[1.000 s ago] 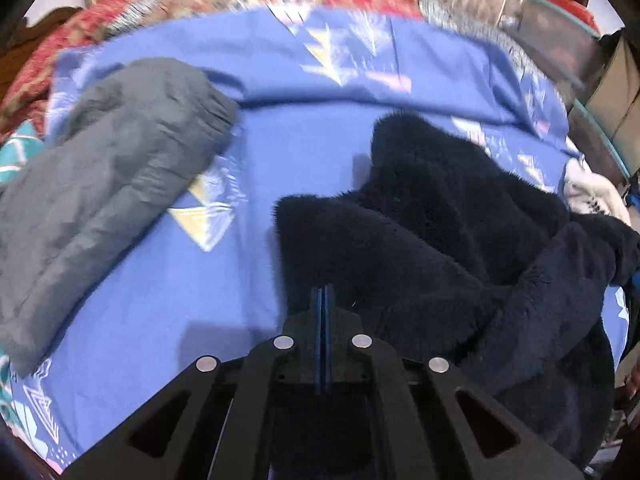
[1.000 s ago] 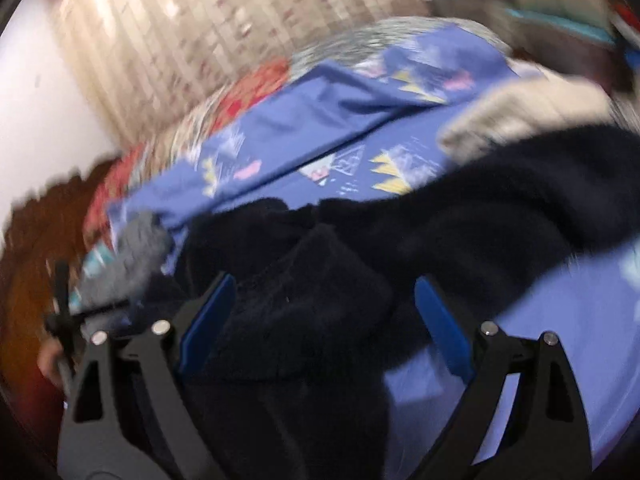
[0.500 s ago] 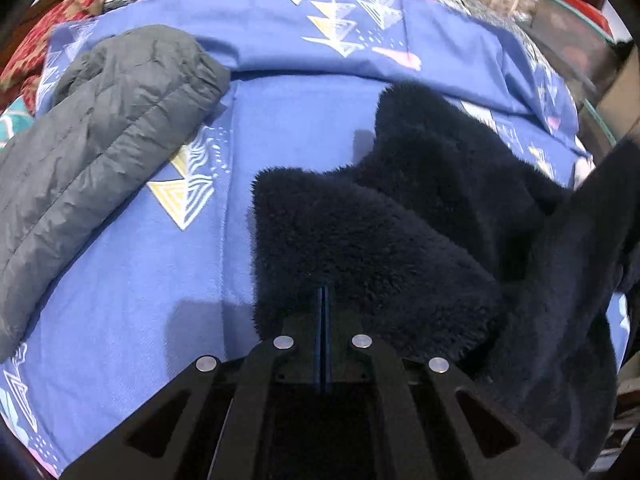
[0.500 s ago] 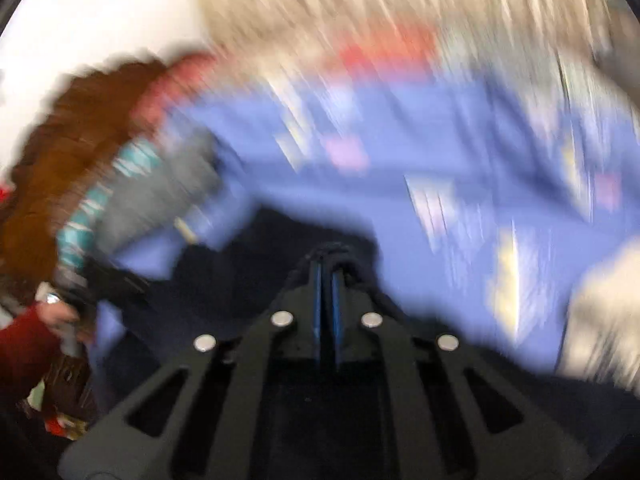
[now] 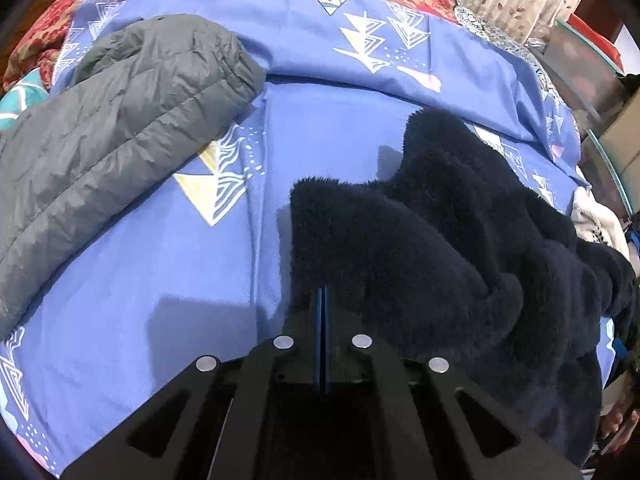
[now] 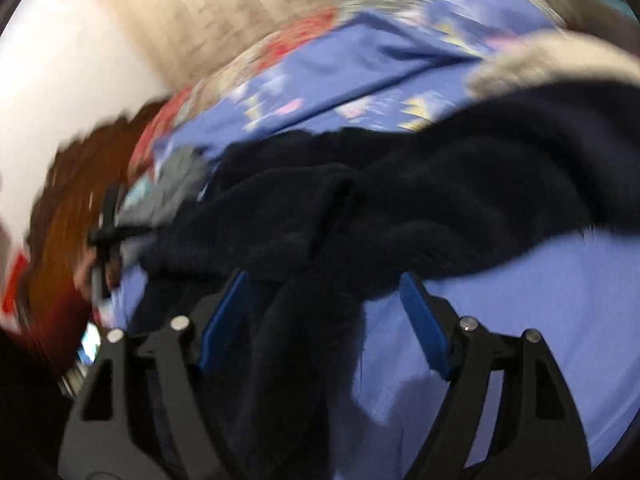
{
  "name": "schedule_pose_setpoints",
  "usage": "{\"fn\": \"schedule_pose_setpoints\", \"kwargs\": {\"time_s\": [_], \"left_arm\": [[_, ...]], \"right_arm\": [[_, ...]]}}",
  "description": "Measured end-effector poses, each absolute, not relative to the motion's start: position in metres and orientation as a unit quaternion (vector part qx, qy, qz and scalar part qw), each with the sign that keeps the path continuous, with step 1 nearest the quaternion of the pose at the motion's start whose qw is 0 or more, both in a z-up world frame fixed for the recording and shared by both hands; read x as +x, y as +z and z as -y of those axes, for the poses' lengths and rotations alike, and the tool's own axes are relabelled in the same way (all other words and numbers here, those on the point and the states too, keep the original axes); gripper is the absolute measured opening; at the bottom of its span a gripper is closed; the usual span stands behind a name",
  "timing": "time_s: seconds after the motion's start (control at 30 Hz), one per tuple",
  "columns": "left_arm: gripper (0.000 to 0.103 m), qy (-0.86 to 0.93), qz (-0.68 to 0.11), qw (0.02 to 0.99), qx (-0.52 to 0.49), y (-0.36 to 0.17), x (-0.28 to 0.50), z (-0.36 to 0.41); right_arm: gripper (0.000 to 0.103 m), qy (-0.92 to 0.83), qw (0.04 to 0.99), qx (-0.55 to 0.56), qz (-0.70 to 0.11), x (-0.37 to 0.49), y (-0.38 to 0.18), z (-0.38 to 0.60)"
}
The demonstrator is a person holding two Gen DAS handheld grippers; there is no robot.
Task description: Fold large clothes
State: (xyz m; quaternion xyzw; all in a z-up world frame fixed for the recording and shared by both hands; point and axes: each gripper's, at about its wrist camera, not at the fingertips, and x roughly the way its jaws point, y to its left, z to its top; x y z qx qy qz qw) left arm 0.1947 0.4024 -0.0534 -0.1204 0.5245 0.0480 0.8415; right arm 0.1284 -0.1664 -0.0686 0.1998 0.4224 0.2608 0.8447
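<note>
Right gripper (image 6: 324, 320) reopened, opening astride 1 fleece (image 6: 440, 200); left gripper (image 5: 322, 304) clenched; 1 grey jacket (image 5: 100, 128).

Blue-sheeted bed (image 5: 168, 264) bears navy fleece (image 5: 440, 240), grey jacket (image 5: 100, 128).

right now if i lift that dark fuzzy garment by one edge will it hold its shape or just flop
Probably flop: the dark fleece garment already slumps in soft rolls and folds on the blue sheet. Its thick pile suggests some bulk, so the free part would likely drag behind. The pile should grip well; the left gripper looks shut at its edge, while the right gripper, opening, straddles a fold.
</note>
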Motion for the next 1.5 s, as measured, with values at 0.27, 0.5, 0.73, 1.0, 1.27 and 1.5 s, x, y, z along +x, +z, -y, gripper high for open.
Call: {"fn": "schedule_pose_setpoints", "kwargs": {"time_s": [0.27, 0.5, 0.73, 1.0, 1.27, 1.5], "left_arm": [[0.026, 0.035, -0.565, 0.823, -0.051, -0.085, 0.246, -0.367], [0.022, 0.101, -0.420, 0.895, -0.107, -0.035, 0.203, -0.405], [0.022, 0.129, -0.438, 0.866, -0.205, -0.041, 0.181, -0.450], [0.024, 0.037, -0.482, 0.853, -0.197, -0.064, 0.143, -0.407], [0.025, 0.024, -0.474, 0.858, -0.197, -0.076, 0.105, -0.404], [0.025, 0.059, -0.462, 0.867, -0.179, -0.088, 0.100, -0.411]], "right_arm": [[0.081, 0.253, 0.827, 0.171, -0.473, 0.226, -0.067, 0.092], [0.004, 0.328, 0.851, 0.177, -0.371, 0.229, -0.016, 0.064], [0.009, 0.035, 0.889, 0.120, -0.440, 0.221, -0.067, 0.142], [0.077, 0.266, 0.858, 0.156, -0.410, 0.222, -0.020, 0.039], [0.077, 0.452, 0.709, -0.026, -0.542, 0.262, -0.064, -0.220], [0.007, 0.548, 0.666, -0.058, -0.502, 0.253, -0.027, -0.324]]}}
